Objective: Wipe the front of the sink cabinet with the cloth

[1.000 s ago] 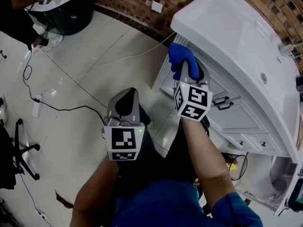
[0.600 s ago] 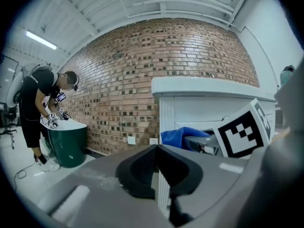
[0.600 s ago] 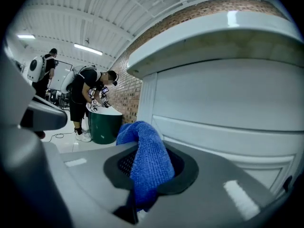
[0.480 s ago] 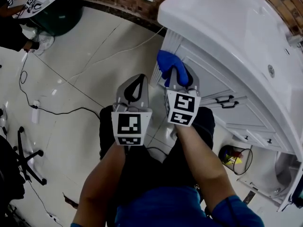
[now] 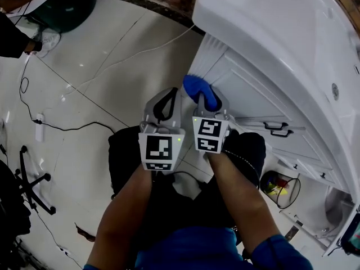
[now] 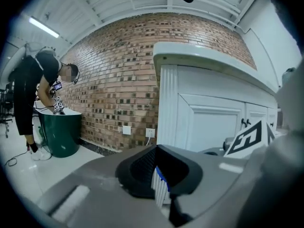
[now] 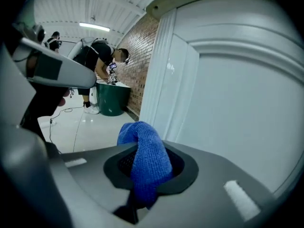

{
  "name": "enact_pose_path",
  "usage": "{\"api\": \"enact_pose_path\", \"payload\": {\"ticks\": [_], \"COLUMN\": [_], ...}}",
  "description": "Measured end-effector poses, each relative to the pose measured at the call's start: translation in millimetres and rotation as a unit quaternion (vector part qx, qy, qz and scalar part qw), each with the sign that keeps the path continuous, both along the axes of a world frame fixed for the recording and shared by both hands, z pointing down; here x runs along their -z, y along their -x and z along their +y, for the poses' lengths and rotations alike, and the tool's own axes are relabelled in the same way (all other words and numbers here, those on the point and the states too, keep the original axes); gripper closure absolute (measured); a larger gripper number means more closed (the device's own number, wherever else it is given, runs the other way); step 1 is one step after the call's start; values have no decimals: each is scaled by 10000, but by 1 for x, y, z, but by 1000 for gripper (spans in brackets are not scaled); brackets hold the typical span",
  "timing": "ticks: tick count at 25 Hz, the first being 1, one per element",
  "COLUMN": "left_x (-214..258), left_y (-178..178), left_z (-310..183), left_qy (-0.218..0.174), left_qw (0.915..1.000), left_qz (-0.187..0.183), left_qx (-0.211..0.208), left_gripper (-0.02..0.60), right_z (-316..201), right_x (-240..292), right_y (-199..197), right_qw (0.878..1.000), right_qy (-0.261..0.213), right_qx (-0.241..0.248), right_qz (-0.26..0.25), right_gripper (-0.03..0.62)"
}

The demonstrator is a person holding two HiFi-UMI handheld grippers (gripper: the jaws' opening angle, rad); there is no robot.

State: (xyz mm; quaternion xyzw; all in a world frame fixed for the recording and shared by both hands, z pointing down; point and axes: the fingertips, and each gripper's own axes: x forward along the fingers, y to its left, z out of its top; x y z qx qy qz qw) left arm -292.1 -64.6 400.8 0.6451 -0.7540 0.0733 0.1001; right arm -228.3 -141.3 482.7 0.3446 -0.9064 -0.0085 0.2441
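The right hand-held gripper [image 7: 142, 175] is clamped on a blue cloth [image 7: 148, 158]. Its fold pokes out ahead of the jaws, near the white sink cabinet [image 7: 237, 94]. Just left, the left hand-held gripper [image 5: 166, 97] has its jaws together, empty. Only the head view shows the black door handles [image 5: 279, 127]. Only the gripper views show a person [image 6: 40, 94] bent over a green tub [image 6: 59, 132].

The cloth [image 7: 145, 167] is nubby blue microfibre, matt. The sink cabinet [image 5: 256, 89] on the right wears smooth white paint with a soft sheen. The far wall [image 6: 114, 80] is rough brick. The floor [image 5: 95, 77] is pale glossy tile. The left gripper [image 6: 159, 179] is matt grey plastic.
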Motion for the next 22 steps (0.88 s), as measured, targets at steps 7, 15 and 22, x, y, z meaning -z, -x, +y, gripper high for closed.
{"api": "enact_pose_path", "payload": {"ticks": [7,15,22], "left_x": [-21,-29,-41], "left_y": [-4,-3,-13], "left_z": [-5,-4,-6], "left_qy": [208,406,626], "left_qw": [9996,9990,9975], "left_qz": [181,190,160], "left_qx": [8,-59,-292], "left_gripper": [575,575,575], "right_z": [2,-6,-2], "right_x": [-76,-127,-114], "right_y": [-5,-9,-19], "right_qw": [9965,9890,9896], "right_qy": [560,910,1069], "right_qx": [-29,-137,-263], "right_qz": [615,1157,927], "right_gripper": [537,539,539]}}
